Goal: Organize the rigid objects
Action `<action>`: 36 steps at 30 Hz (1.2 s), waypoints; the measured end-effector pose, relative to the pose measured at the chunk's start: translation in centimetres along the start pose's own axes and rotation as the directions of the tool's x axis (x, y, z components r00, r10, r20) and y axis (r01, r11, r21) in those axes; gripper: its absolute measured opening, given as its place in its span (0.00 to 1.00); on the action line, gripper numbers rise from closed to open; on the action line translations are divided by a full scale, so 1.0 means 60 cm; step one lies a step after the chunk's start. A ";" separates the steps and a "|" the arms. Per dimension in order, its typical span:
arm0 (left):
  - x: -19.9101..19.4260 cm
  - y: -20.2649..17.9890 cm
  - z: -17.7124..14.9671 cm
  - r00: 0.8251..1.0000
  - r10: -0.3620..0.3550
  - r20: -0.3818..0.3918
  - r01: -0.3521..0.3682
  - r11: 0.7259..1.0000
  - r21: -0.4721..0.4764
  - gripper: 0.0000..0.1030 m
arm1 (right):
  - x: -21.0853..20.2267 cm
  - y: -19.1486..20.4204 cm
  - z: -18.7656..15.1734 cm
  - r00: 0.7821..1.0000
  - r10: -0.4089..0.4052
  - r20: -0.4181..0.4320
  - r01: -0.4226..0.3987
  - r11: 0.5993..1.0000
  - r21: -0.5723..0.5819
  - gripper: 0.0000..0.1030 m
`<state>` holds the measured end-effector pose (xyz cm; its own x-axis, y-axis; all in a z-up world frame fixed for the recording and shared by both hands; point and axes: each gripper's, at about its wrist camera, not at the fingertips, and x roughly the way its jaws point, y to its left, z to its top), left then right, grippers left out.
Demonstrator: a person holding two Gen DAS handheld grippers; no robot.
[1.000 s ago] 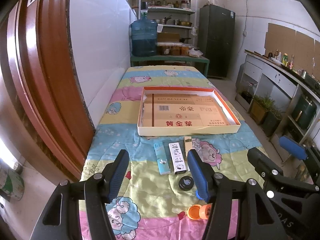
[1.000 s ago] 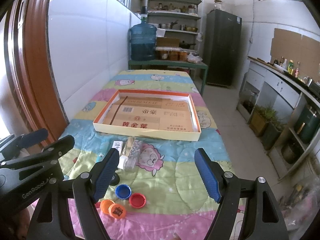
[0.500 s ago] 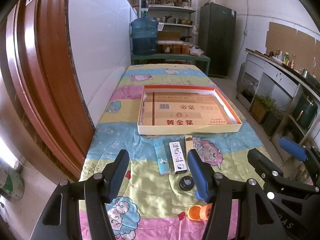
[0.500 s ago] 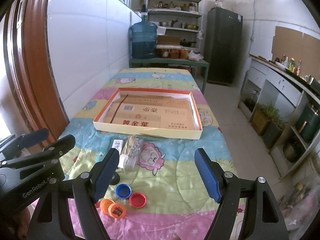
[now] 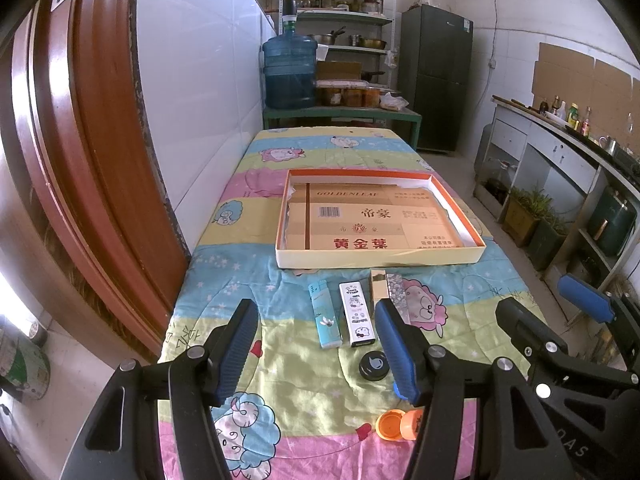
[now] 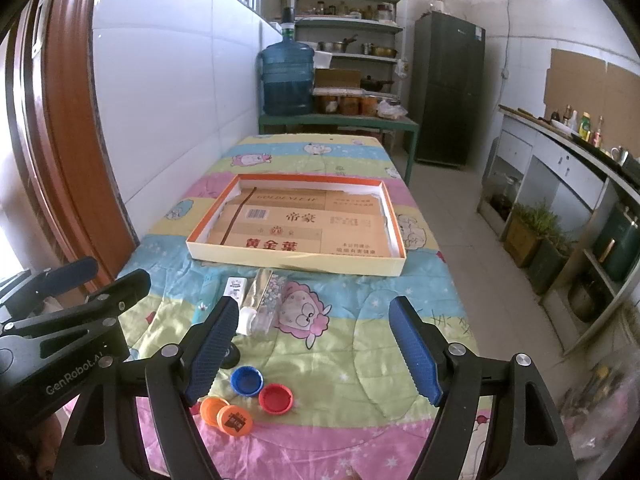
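A shallow cardboard tray [image 5: 476, 254] with an orange rim lies mid-table, also in the right wrist view [image 6: 296, 262]. In front of it lie a teal lighter [image 5: 325, 322], a white lighter [image 5: 357, 314], a gold lighter [image 6: 256, 292] and a patterned lighter [image 6: 271, 298]. Nearer lie a black cap [image 5: 374, 366], a blue cap [image 6: 247, 381], a red cap [image 6: 275, 399] and two orange caps [image 6: 226, 416]. My left gripper [image 5: 316, 354] is open and empty above the lighters. My right gripper [image 6: 314, 354] is open and empty above the caps.
The table wears a striped cartoon quilt [image 6: 360, 340] and stands against a white tiled wall [image 5: 200, 100]. A wooden door frame [image 5: 80, 160] is at the left. A water jug [image 5: 290, 72], shelves and a fridge [image 5: 436, 80] stand behind; a counter [image 6: 560, 160] runs along the right.
Both grippers have drifted slightly; the tray and lighters sit a little lower in view. Nothing on the table has moved, and both grippers stay open.
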<state>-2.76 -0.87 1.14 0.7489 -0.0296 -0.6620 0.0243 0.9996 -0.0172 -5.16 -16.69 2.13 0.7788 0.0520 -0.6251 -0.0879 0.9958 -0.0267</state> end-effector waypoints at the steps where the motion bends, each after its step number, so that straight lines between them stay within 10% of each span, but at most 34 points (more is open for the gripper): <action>1: 0.001 0.001 0.000 1.000 0.000 0.000 0.000 1.000 0.000 0.59 | 0.001 0.001 0.000 1.000 0.000 0.000 0.000 1.000 0.000 0.76; 36: 0.006 -0.001 -0.006 1.000 0.002 -0.007 -0.002 1.000 0.001 0.59 | 0.002 -0.001 -0.003 1.000 0.004 -0.004 -0.004 1.000 0.005 0.76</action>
<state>-2.77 -0.94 0.62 0.7440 -0.0279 -0.6676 0.0239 0.9996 -0.0152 -5.18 -16.77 1.95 0.7757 0.0555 -0.6287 -0.0877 0.9959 -0.0203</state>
